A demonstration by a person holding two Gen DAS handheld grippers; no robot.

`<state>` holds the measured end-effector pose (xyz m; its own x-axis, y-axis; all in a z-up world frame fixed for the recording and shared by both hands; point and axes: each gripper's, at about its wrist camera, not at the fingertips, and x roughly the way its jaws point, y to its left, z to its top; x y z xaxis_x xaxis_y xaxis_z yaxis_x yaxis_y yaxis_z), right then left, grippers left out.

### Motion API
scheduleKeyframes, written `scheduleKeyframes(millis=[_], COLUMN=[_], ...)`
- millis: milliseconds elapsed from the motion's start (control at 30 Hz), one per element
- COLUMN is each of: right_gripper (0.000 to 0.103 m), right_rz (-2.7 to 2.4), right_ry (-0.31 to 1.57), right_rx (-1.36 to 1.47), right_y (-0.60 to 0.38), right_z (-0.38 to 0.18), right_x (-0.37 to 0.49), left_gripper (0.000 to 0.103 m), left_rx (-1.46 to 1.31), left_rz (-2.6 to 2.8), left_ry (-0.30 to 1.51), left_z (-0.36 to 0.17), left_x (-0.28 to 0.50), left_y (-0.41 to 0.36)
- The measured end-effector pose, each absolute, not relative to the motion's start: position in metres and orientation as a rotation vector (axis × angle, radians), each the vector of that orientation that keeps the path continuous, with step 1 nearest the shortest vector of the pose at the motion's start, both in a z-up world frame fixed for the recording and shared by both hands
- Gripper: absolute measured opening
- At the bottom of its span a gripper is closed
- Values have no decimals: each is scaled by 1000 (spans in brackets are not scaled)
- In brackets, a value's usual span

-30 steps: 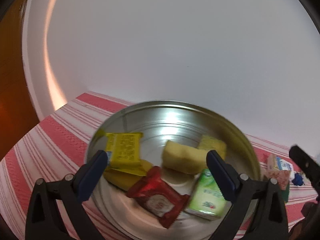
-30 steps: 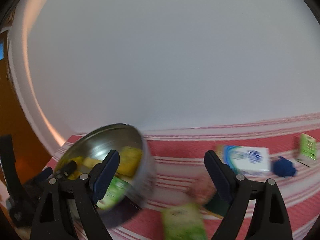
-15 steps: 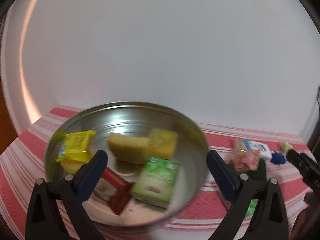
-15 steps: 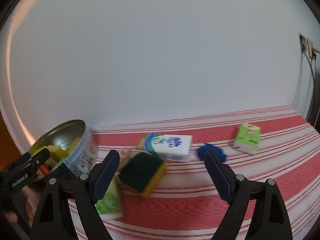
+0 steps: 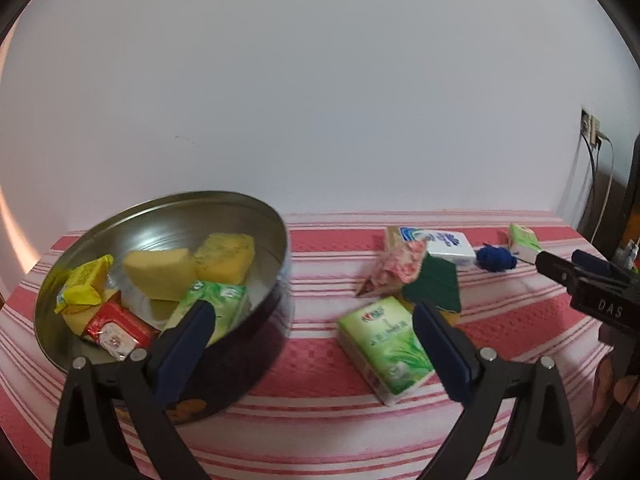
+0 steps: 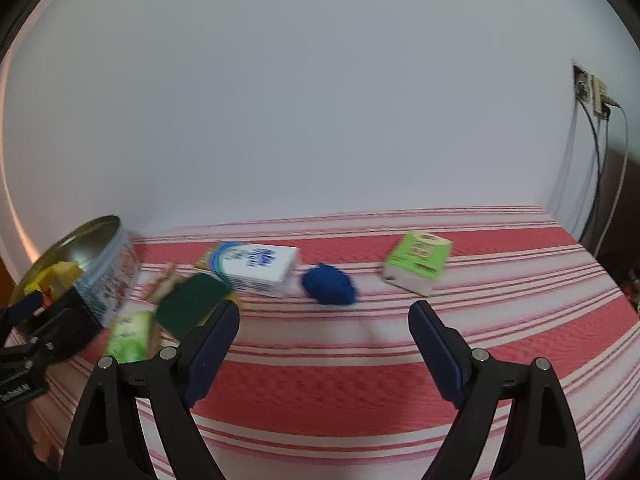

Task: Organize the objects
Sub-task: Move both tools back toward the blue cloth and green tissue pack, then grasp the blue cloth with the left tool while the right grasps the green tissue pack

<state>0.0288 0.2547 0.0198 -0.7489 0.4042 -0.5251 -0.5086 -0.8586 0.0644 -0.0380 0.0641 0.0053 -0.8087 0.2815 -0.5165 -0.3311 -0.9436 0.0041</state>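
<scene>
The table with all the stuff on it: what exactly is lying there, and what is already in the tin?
tin: one, silver, left on the striped cloth
sponges: two, yellow, in the tin
packets: yellow, red, green, in the tin
tissue pack: one, green, on the cloth
scouring sponge: one, dark green, behind it
pink wrapper: one, beside the scouring sponge
white box: one, further back
yarn ball: one, blue
green box: one, far right
left gripper: black, blue pads, open
right gripper: same, open

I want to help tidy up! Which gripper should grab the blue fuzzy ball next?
Probably the right gripper: its open jaws point almost straight at the blue ball. The left gripper faces the green packet by the tin.
</scene>
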Motion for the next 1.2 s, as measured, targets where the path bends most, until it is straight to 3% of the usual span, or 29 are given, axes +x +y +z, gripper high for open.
scheduleKeyframes(millis=[367,767,1000,1067,1133,1200], right_gripper=[88,88,88,78,52,52], right_rz=[2408,2338,2296,2315,2318,2347], right_ry=[375,578,477,452,378,374], right_rx=[-744,-923,-1042,-1055,-1076,-1083], right_y=[329,396,397,393,388,388], right_z=[16,-2,-9,-7,-4,-2], right_x=[52,-16,-54,-54,-53,-48], left_gripper=[100,100,98,94,90,87], left_rx=[-760,-842,-874,-903,-943,-977], left_rz=[2646,2582,2593,2597,2603,2598], left_ry=[178,160,170,161,141,112], left_z=[8,5,2,0,-3,-5], left_x=[-24,-30,-39,-43,-47,-49], left_y=[96,177,193,198,203,208])
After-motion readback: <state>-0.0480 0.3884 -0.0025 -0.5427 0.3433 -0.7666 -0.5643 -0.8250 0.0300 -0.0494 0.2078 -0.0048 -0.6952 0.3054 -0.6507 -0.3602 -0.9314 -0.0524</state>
